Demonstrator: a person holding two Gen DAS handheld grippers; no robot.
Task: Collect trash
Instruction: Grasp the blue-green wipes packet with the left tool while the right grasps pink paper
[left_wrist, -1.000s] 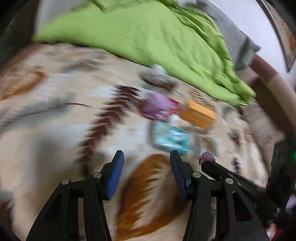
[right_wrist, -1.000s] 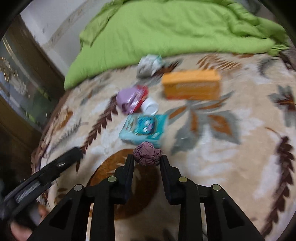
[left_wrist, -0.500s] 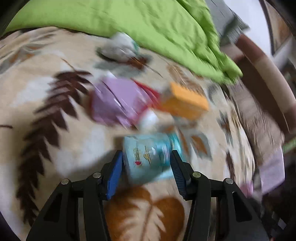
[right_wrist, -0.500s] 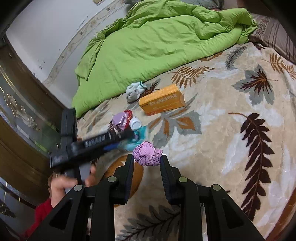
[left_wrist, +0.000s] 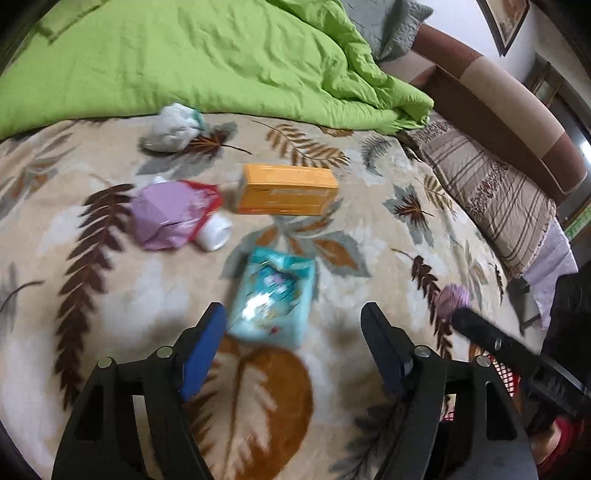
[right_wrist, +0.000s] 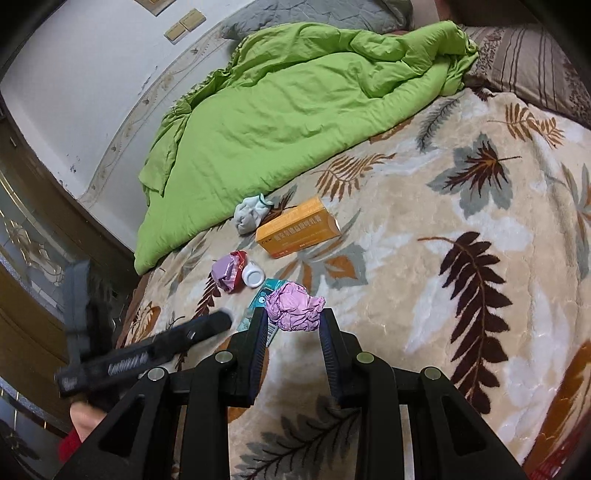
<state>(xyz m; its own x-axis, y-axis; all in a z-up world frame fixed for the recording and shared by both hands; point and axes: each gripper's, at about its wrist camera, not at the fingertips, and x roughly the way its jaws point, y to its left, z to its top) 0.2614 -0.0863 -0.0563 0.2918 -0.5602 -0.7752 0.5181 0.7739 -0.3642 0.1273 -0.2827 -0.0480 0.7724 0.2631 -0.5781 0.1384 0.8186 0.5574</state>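
Observation:
Trash lies on a leaf-patterned blanket (left_wrist: 369, 229): a teal packet (left_wrist: 271, 297), an orange box (left_wrist: 287, 189), a purple-and-red wrapper (left_wrist: 171, 214), a white cup (left_wrist: 215, 233) and a grey-white crumpled wad (left_wrist: 171, 127). My left gripper (left_wrist: 293, 325) is open, its jaws wide, just short of the teal packet. My right gripper (right_wrist: 293, 314) is shut on a crumpled purple paper ball (right_wrist: 293, 305), held above the blanket. The ball (left_wrist: 452, 297) and right gripper also show at the right of the left wrist view. The left gripper (right_wrist: 147, 354) shows blurred in the right wrist view.
A green duvet (right_wrist: 295, 110) covers the far side of the bed. A striped pillow (left_wrist: 487, 192) and brown headboard (left_wrist: 498, 110) lie to the right. A dark wooden cabinet (right_wrist: 29, 258) stands beside the bed.
My left gripper has pulled back from the teal packet, which was between its fingers, and its jaws have opened wider. My right gripper has kept rising with the purple ball.

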